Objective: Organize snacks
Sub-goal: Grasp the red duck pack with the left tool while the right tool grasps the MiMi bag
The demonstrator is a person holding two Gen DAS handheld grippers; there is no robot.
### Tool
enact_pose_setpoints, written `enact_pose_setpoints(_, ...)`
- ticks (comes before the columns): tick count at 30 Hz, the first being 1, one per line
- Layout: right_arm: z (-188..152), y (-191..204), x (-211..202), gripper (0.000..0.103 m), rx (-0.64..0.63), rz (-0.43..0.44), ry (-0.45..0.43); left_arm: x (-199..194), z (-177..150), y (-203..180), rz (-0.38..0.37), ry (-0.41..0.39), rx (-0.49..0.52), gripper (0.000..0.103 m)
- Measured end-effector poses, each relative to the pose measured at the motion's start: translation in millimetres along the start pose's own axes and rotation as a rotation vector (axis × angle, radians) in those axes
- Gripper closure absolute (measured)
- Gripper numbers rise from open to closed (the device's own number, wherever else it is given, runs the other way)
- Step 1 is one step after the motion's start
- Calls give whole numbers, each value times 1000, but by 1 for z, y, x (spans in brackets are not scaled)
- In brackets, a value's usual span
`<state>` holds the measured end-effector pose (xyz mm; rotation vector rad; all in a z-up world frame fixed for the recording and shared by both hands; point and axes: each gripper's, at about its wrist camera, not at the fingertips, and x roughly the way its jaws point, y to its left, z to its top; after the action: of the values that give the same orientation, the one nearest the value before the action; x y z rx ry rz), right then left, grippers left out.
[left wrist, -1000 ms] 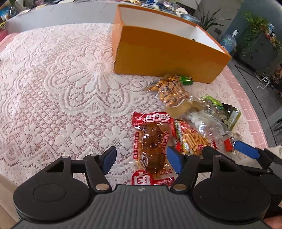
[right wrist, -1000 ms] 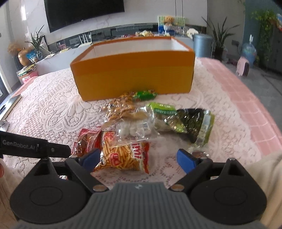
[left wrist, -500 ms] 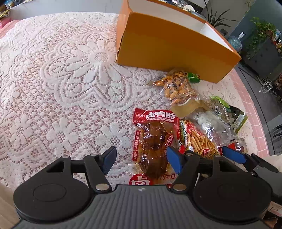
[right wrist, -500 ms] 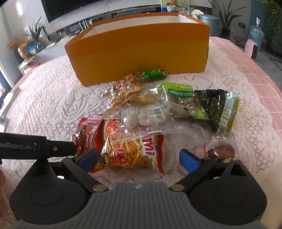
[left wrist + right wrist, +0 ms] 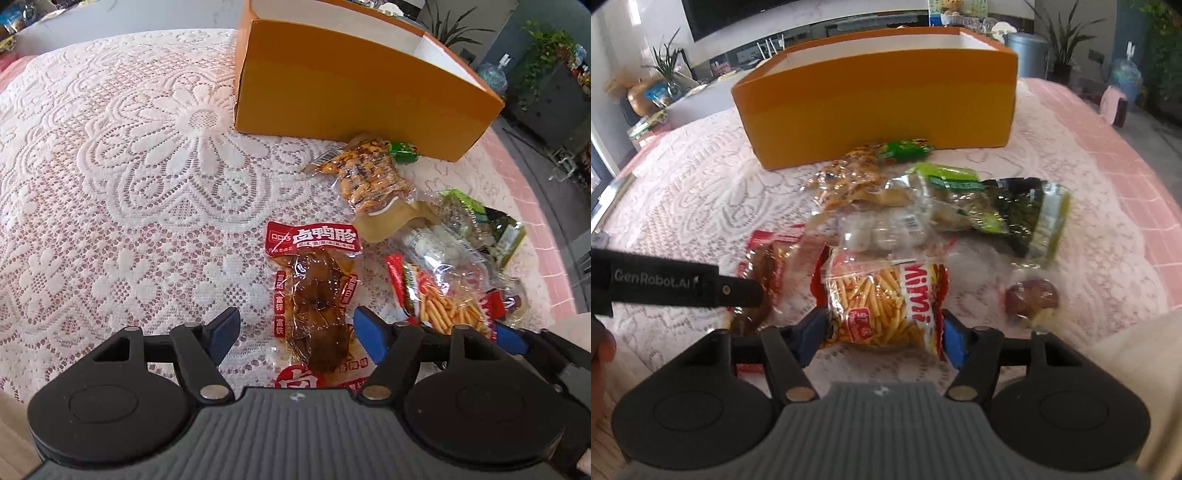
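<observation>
While its jaws are closing, the right gripper (image 5: 881, 341) has the yellow stick-snack bag (image 5: 882, 301) between its blue pads, which stand at the bag's two edges; whether they press it yet I cannot tell. The left gripper (image 5: 295, 334) is released and its jaws are opening, straddling the red braised-meat packet (image 5: 314, 295) with bare lace showing between the left pad and the packet. Both packets lie flat on the lace tablecloth (image 5: 129, 166), near side of the snack pile. Farther off, the peanut packet (image 5: 365, 173) and a green wrapped snack (image 5: 404, 151) lie just before the orange box (image 5: 351, 92), which stands open at the far side.
</observation>
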<state>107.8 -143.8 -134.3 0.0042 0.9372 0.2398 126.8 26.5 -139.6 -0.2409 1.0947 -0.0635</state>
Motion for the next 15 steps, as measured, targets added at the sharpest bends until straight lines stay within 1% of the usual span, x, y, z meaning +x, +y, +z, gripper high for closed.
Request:
enact_pose_setpoints(4, -3, 5, -1, 36, -38, -27, -7, 7, -1, -11, 59, -15, 55, 16)
enact_pose_setpoints(7, -2, 4, 1, 33, -35, -24, -5, 12, -2, -18, 77, -37, 93, 14)
enact_pose_setpoints(8, -2, 4, 1, 32, -34, -21, -5, 13, -2, -20, 77, -35, 102, 14)
enact_pose_setpoints(12, -3, 7, 3, 28, -53, -29, -4, 18, -4, -27, 119, -52, 143, 14)
enact_pose_setpoints(15, -3, 7, 3, 28, -52, -29, -2, 18, -4, -26, 111, -55, 144, 18)
